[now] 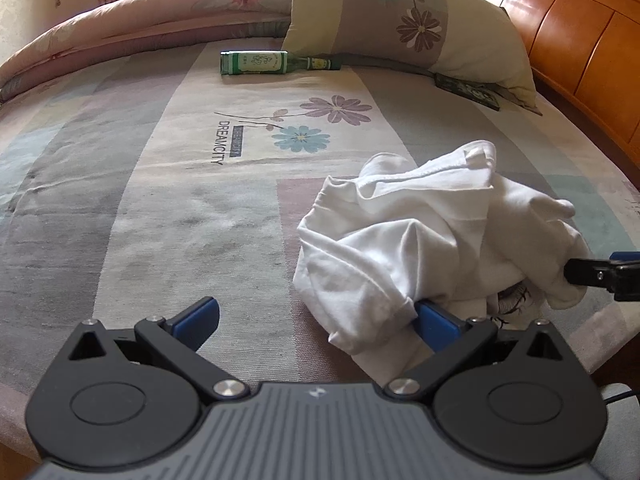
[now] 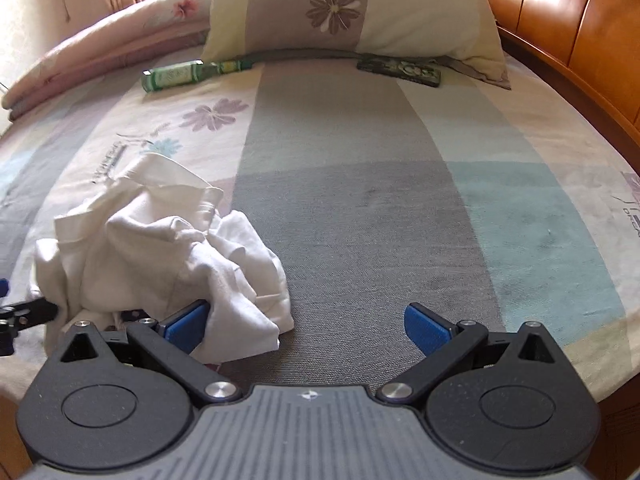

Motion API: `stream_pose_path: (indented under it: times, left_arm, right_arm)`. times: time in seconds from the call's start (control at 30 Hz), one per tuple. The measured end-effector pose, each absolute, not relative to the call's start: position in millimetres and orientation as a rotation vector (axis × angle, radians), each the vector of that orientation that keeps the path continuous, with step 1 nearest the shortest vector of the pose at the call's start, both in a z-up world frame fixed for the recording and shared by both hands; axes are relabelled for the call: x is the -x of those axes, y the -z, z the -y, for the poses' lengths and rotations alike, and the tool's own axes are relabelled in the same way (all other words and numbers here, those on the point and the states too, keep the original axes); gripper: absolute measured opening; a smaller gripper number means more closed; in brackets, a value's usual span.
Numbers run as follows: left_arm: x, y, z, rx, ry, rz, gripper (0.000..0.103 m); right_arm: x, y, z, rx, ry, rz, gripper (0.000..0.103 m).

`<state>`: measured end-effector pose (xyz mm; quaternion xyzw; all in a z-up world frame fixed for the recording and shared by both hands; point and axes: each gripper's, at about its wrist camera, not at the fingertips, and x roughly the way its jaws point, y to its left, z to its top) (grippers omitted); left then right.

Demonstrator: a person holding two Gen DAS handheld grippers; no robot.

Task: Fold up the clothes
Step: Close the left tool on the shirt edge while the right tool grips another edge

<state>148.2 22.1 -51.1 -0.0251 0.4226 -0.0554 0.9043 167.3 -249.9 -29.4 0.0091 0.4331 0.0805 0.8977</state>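
A crumpled white garment [image 1: 432, 240] lies in a heap on the bed near its front edge; it also shows in the right wrist view [image 2: 160, 248]. A dark print peeks out at the heap's front. My left gripper [image 1: 316, 320] is open, and its right finger pad [image 1: 436, 326] touches the heap's left edge. My right gripper [image 2: 308, 322] is open, and its left finger pad [image 2: 186, 322] touches the heap's right edge. Neither gripper holds cloth. The right gripper's finger shows at the right edge of the left wrist view [image 1: 600, 274].
The bed sheet [image 2: 360, 200] is striped with flower prints. A green bottle [image 1: 272, 62] lies by a pillow [image 1: 408, 16] at the back, with a dark patterned flat object [image 2: 400, 70] beside it. A folded quilt [image 1: 120, 20] is at back left, a wooden headboard [image 1: 580, 40] at right.
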Motion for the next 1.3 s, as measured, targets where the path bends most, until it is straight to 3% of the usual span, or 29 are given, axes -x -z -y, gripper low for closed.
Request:
stream_pose_path:
  times: [0.23, 0.43, 0.6, 0.9, 1.13, 1.3]
  left_arm:
    - [-140, 58, -26, -0.001, 0.206, -0.795, 0.102]
    - [-147, 51, -27, 0.018, 0.226, -0.817, 0.102]
    - [-150, 55, -27, -0.008, 0.220, -0.846, 0.102]
    - [-150, 58, -43, -0.074, 0.134, -0.844, 0.102]
    - [-157, 66, -24, -0.131, 0.196, -0.866, 0.102]
    - [-159, 68, -44, -0.127, 0.095, -0.872, 0.102]
  right_arm:
    - [-145, 24, 215, 0.202, -0.341, -0.862, 0.102]
    - [-147, 9, 196, 0.194, -0.453, -0.830, 0.103]
    - [-163, 33, 182, 0.287, -0.420, -0.858, 0.103]
    - [-164, 29, 228, 0.286, -0.289, -0.753, 0.103]
    - [-170, 43, 184, 0.464, -0.337, -0.728, 0.103]
    - [-182, 37, 201, 0.402, -0.275, -0.749, 0.103]
